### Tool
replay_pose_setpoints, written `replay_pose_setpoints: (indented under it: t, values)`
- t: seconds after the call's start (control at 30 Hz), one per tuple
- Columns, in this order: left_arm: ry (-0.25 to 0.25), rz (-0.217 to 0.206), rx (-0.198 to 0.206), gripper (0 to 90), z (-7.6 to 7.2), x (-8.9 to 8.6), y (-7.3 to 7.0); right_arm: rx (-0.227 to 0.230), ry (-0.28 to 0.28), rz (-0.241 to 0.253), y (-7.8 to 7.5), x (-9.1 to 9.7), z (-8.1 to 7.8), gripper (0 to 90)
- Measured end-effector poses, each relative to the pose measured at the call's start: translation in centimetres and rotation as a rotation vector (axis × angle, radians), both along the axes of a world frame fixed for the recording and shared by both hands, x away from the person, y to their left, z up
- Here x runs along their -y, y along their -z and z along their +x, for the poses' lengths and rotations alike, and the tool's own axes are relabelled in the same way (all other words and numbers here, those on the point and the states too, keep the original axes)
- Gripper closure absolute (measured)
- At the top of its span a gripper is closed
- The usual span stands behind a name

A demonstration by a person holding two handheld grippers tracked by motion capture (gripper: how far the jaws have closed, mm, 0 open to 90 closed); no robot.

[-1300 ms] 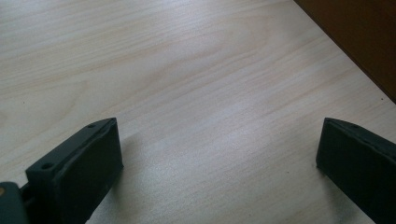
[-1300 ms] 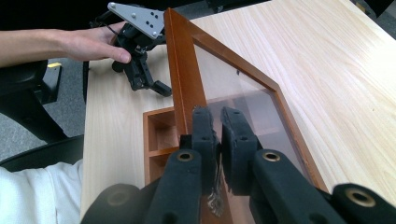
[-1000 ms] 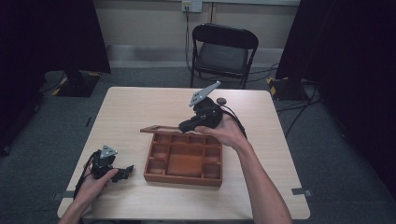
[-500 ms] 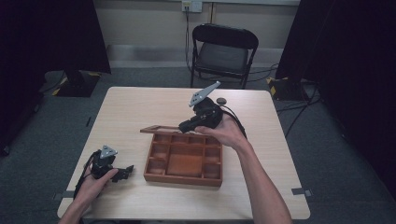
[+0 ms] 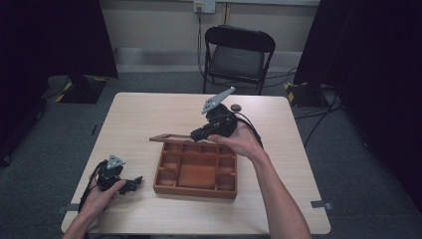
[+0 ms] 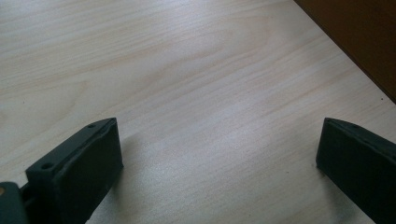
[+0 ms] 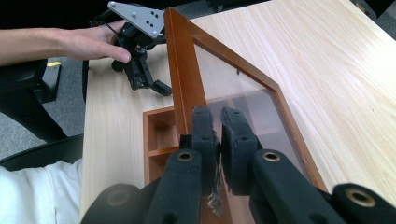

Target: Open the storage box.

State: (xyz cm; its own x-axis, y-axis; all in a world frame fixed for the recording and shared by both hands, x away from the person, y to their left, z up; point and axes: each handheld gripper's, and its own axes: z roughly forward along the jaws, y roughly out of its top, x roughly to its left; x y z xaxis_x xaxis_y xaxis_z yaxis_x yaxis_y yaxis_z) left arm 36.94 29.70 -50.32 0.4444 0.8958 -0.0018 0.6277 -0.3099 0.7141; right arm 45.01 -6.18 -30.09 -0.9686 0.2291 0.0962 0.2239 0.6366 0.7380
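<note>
A wooden compartment box (image 5: 194, 191) sits mid-table. Its glass-paned lid (image 5: 169, 138) stands lifted and tilted above the box's far edge. My right gripper (image 5: 196, 134) is shut on the lid's wooden frame. In the right gripper view the jaws (image 7: 217, 119) pinch the frame (image 7: 187, 79) beside the glass, over the box's compartments (image 7: 159, 135). My left gripper (image 5: 137, 181) rests on the table left of the box, held by a hand. It is open with only bare tabletop between its jaws (image 6: 219, 154). The box's side (image 6: 359, 37) shows at the upper right there.
A small dark round object (image 5: 236, 107) lies on the table behind the right hand. A black folding chair (image 5: 239, 55) stands beyond the far edge of the table (image 5: 298, 164). Dark curtains hang on both sides.
</note>
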Motion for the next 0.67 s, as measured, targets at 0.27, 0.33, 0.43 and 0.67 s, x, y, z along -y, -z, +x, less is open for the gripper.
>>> replay_pose_setpoints:
  t: [0.27,0.33,0.43,0.67]
  values:
    - [0.000,0.000,0.000,0.0,0.00,0.00,0.00,-0.003,0.003,-0.002,-0.02,0.01,-0.02,84.6]
    - [0.000,0.000,0.000,0.0,0.00,0.00,0.00,-0.003,0.000,-0.003,0.00,-0.01,-0.02,84.6]
    - [0.000,0.000,0.000,0.0,0.00,0.00,0.00,-0.002,0.002,-0.003,-0.02,0.00,-0.03,84.6]
    - [0.001,0.000,0.000,0.0,0.01,0.00,0.00,0.004,-0.005,-0.001,0.03,-0.02,0.00,84.6]
